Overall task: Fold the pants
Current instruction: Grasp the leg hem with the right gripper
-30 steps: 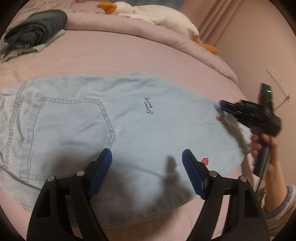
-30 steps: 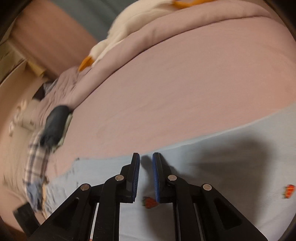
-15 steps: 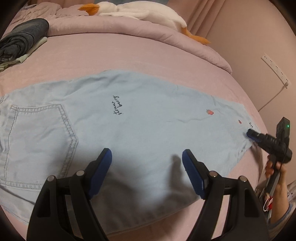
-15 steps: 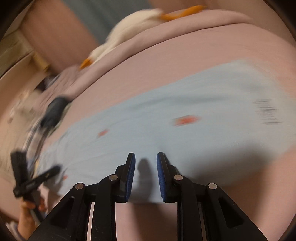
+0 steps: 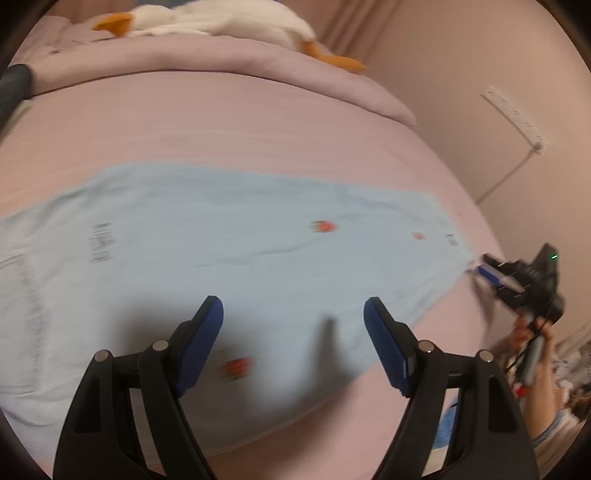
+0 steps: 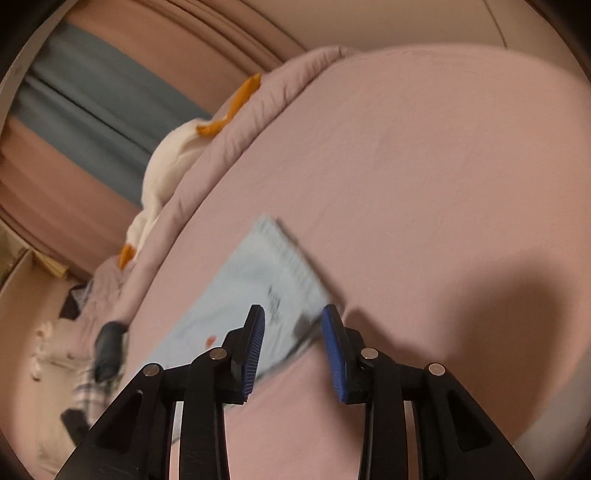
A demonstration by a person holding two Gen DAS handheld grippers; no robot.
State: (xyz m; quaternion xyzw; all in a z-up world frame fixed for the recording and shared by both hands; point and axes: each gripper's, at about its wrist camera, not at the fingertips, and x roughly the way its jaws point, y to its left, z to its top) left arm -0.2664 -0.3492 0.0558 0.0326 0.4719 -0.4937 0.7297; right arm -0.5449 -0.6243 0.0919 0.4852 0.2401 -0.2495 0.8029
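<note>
Light blue pants (image 5: 258,251) with small red strawberry marks lie flat across the pink bed (image 5: 258,122). My left gripper (image 5: 293,325) hovers open over the lower leg, nothing between its blue pads. In the left wrist view my right gripper (image 5: 487,273) sits at the hem end on the right, held by a hand (image 5: 532,332). In the right wrist view the right gripper (image 6: 293,332) has its jaws opening, and the hem corner of the pants (image 6: 251,280) lies just beyond the tips, with no pad pressing on it. The picture is blurred by motion.
A white plush goose (image 5: 221,22) lies on the rolled pink duvet (image 5: 221,66) at the head of the bed. Dark folded clothes (image 5: 14,85) sit at the far left. A power strip (image 5: 513,118) hangs on the wall to the right. The bed edge is close to the hem.
The left view slid along the leg toward the hem; the back pocket left the frame. The right gripper swept over the pants to the hem end and its shut jaws parted.
</note>
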